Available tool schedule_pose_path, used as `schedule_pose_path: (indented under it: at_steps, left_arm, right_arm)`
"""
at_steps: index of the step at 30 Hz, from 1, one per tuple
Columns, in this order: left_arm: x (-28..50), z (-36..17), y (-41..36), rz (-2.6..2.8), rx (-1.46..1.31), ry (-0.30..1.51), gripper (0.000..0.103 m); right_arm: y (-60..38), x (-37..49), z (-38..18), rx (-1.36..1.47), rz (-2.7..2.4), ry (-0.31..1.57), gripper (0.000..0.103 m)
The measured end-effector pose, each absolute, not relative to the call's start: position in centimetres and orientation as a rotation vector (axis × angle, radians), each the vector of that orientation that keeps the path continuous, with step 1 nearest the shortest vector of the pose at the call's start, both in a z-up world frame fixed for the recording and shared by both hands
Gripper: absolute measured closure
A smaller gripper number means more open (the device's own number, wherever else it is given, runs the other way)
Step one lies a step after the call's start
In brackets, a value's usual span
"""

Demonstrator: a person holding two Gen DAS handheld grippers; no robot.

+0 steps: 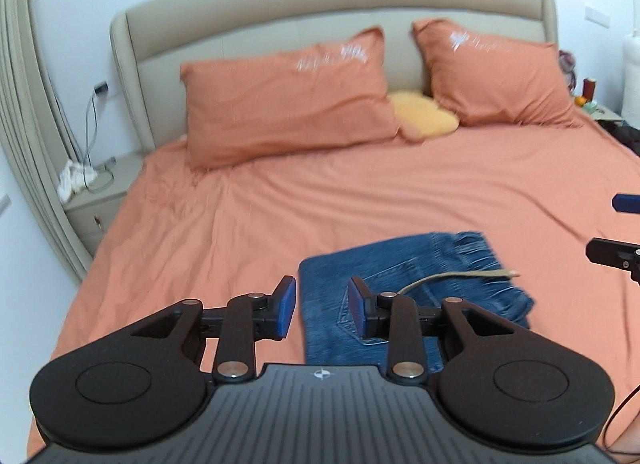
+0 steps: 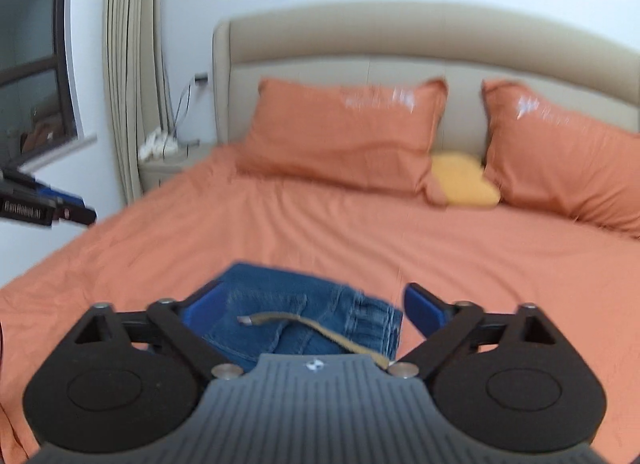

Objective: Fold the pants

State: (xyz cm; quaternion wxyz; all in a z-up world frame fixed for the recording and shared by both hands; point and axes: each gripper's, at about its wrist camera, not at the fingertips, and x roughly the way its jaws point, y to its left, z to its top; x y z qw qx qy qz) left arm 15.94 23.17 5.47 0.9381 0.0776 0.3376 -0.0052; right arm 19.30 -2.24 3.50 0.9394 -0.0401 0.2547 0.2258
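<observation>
The folded blue jeans lie on the orange bedsheet, just ahead of and below the left gripper, whose blue pads stand parted and hold nothing, its right finger over the denim. The right gripper gapes wide and empty above the jeans, a tan drawstring lying between its fingers.

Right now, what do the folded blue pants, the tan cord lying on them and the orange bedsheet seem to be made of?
Folded blue pants: likely denim, matte, with contrast seam stitching and a frayed hem. Tan cord: flat, matte, possibly woven fabric or leather; blur leaves it open. Orange bedsheet: soft woven cloth, probably cotton, matte, with shallow wrinkles.
</observation>
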Motion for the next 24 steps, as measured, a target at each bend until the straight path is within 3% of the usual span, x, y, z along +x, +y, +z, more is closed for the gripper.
schedule_pose_path:
  at_steps: [1, 3, 8, 11, 14, 17, 24]
  left_arm:
    - [15.0, 5.8, 22.5, -0.004, 0.171, 0.666, 0.065]
    - [13.5, 6.2, 21.4, 0.028, 0.19, 0.618, 0.047]
    - [9.8, 6.6, 19.2, 0.099, 0.128, 0.543, 0.041]
    - [7.9, 5.8, 17.9, 0.144, 0.09, 0.499, 0.026]
    - [6.8, 4.3, 16.7, 0.194, 0.064, 0.497, 0.026]
    - [6.1, 2.5, 15.8, 0.209, 0.026, 0.531, 0.015]
    - [6.0, -2.2, 14.1, 0.172, 0.044, 0.643, 0.015]
  right_arm:
    - [-2.4, 18.2, 4.0, -0.077, 0.454, 0.495, 0.005]
    - [-2.5, 15.9, 5.0, -0.079, 0.438, 0.442, 0.005]
    - [-3.4, 11.4, 5.1, -0.064, 0.369, 0.414, 0.005]
    - [-3.8, 9.5, 4.4, -0.039, 0.365, 0.441, 0.005]
    - [-3.9, 7.9, 3.5, -0.046, 0.358, 0.463, 0.005]
    - [-3.9, 6.9, 2.5, -0.058, 0.364, 0.493, 0.005]
    - [-3.7, 6.9, -0.2, -0.068, 0.37, 0.57, 0.005]
